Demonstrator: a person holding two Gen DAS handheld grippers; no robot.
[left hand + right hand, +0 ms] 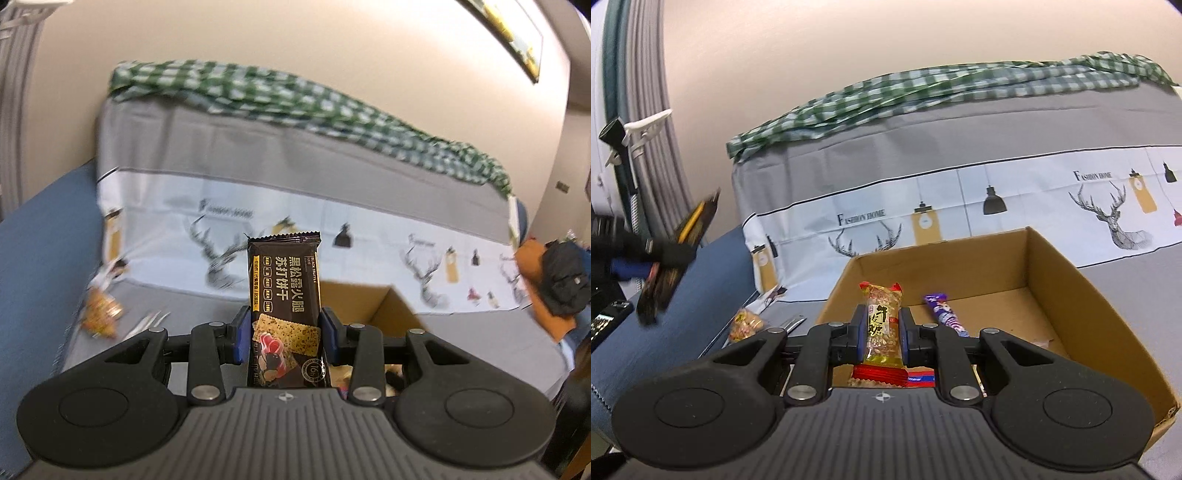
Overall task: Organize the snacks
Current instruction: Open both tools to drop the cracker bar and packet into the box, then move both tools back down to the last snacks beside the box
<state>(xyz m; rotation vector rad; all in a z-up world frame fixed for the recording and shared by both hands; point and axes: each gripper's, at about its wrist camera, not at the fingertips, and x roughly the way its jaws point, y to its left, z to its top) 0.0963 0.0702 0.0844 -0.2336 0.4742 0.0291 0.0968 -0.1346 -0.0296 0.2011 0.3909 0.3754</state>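
My left gripper [284,328] is shut on a tall black cracker packet [285,291], which stands upright between the blue pads above the sofa seat. Behind it shows the cardboard box [391,306]. My right gripper [882,332] is shut on a clear peanut candy bar with red ends [882,325], held over the near-left part of the open cardboard box [1056,266]. A purple-wrapped snack [943,312] lies on the box floor. At the far left of the right wrist view the left gripper [661,254] appears blurred with the black packet [683,229].
A loose peanut snack packet [746,323] lies on the grey seat left of the box, beside metal tongs [792,323]; the same packet shows blurred [99,314]. A green checked cloth [295,110] drapes the sofa back. Dark and orange items [554,273] sit at the right.
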